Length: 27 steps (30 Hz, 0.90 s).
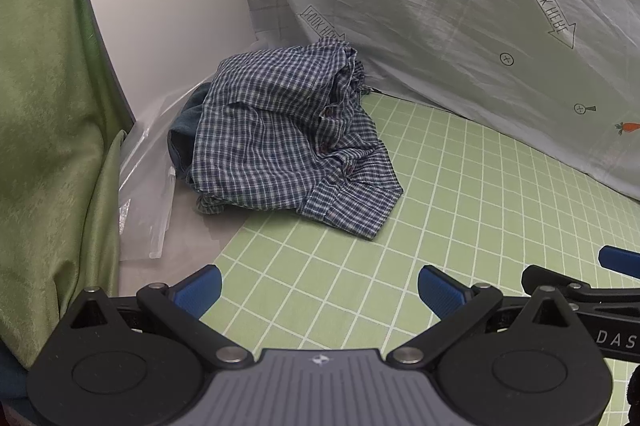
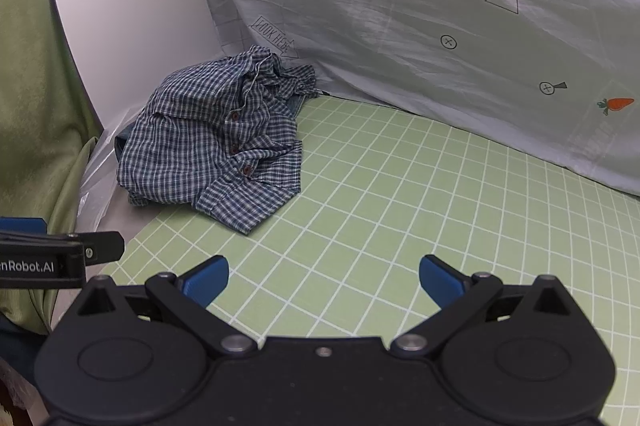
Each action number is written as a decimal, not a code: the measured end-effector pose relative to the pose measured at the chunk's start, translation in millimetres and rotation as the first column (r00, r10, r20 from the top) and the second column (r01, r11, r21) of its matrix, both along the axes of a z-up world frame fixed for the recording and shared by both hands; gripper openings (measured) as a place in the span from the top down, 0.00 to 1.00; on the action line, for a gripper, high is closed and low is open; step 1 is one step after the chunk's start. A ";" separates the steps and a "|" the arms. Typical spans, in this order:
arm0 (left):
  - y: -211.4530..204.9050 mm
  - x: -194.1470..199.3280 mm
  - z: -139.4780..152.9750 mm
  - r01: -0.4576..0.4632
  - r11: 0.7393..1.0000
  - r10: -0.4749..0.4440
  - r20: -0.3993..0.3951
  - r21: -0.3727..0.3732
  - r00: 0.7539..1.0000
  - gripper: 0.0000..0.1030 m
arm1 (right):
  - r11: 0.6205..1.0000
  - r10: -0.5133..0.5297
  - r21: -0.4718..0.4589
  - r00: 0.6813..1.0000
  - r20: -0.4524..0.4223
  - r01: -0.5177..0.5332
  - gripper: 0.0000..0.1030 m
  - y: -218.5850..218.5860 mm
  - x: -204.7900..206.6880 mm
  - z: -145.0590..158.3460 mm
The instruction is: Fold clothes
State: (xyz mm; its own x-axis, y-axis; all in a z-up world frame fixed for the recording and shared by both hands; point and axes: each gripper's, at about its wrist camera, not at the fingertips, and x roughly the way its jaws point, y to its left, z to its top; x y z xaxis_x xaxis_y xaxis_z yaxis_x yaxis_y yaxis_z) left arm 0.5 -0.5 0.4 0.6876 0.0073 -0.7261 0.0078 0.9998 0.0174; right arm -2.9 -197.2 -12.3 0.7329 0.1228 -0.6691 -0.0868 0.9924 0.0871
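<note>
Item: crumpled checked shirt (image 1: 288, 134) on green gridded tabletop (image 1: 460, 226), at 11 o'clock, well apart from left tool (image 1: 319, 290) and right tool (image 2: 324, 280); both released, empty

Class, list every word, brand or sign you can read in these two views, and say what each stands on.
"LOOK HERE", in arrow outlines: printed several times on the grey sheet.
"nRobot.AI", start cut off: on the left gripper.
"DAS", rest cut off: on the right gripper.
Small circled plus signs and orange carrots: also on the sheet.
The checked shirt carries no text.
</note>
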 end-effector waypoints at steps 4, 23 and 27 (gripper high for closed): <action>0.6 0.7 0.6 0.002 1.000 -0.002 0.002 -0.002 1.000 0.00 | 1.000 -0.001 -0.001 1.000 -0.002 0.001 0.00 -0.5 0.0 0.2; 4.9 -0.8 -4.3 0.011 1.000 -0.011 0.002 0.010 1.000 0.00 | 1.000 0.000 0.007 1.000 0.005 0.000 0.01 -1.8 -0.1 0.3; 4.7 -0.3 -4.0 0.010 1.000 -0.010 0.000 0.011 1.000 0.00 | 1.000 0.001 0.006 1.000 0.007 -0.001 0.01 -1.3 -1.1 0.5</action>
State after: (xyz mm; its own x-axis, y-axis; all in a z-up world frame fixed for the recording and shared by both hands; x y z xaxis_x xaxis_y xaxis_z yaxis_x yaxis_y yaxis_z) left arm 0.2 4.2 -3.6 0.6877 0.0085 -0.7260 0.0176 0.9994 0.0283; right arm -3.9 -198.5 -11.7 0.7373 0.1277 -0.6634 -0.0883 0.9918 0.0929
